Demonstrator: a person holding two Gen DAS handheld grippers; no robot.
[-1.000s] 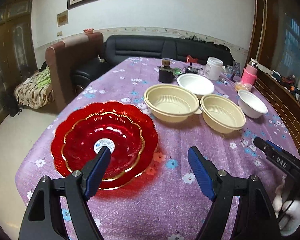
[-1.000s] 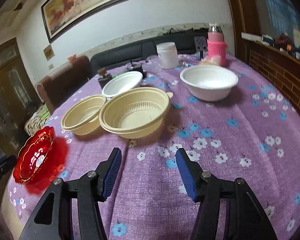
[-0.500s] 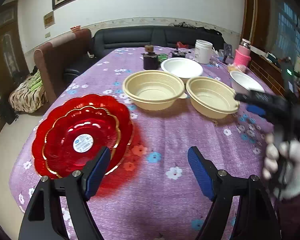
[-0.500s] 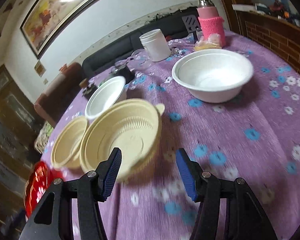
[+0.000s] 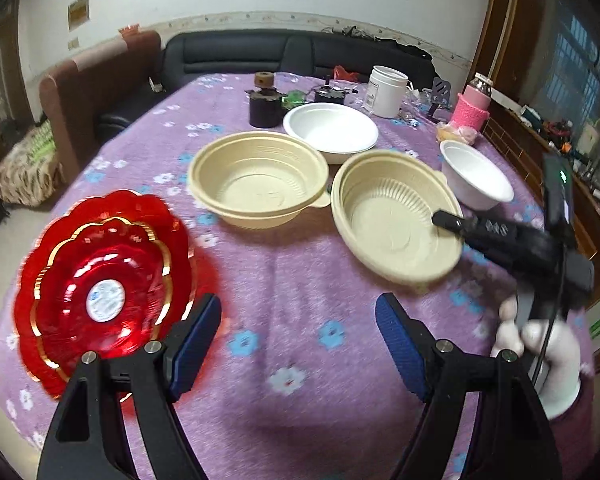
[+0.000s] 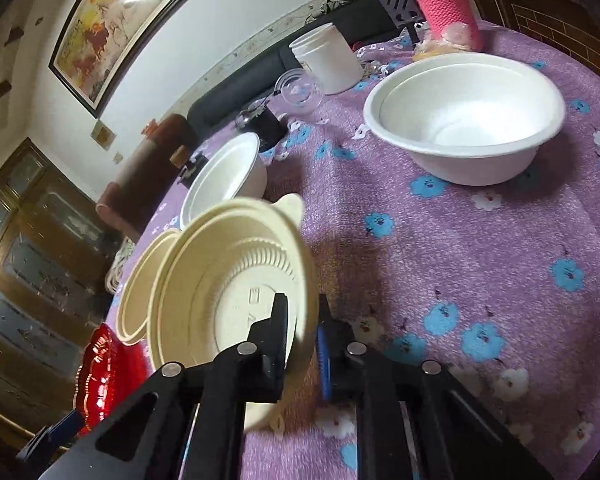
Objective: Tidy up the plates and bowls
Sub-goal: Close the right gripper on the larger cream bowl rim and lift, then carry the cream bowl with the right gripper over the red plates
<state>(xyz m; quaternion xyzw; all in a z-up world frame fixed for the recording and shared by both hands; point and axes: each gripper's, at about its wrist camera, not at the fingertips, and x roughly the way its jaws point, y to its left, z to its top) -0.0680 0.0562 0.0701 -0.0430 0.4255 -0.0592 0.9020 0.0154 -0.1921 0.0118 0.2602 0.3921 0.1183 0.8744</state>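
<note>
My right gripper (image 6: 302, 332) is shut on the rim of a beige bowl (image 6: 228, 288), which is tilted up off the purple cloth; the same bowl (image 5: 396, 216) and the right gripper (image 5: 452, 222) show in the left wrist view. A second beige bowl (image 5: 258, 178) sits just left of it (image 6: 134, 280). Two white bowls (image 5: 330, 126) (image 5: 476, 178) sit behind; the nearer one (image 6: 464, 116) is right of my right gripper. Stacked red plates (image 5: 100, 280) lie at front left. My left gripper (image 5: 298, 340) is open and empty above the cloth.
At the table's far end stand a white jar (image 5: 386, 90), a pink-sleeved bottle (image 5: 472, 106), a dark cup (image 5: 264, 106) and small clutter. A brown chair (image 5: 96, 80) and black sofa (image 5: 284, 54) lie beyond. A wooden ledge (image 5: 548, 152) runs along the right.
My right gripper moved forward and closed on the right beige bowl's rim, tipping the bowl up. My left gripper pulled back a little and stayed open.
</note>
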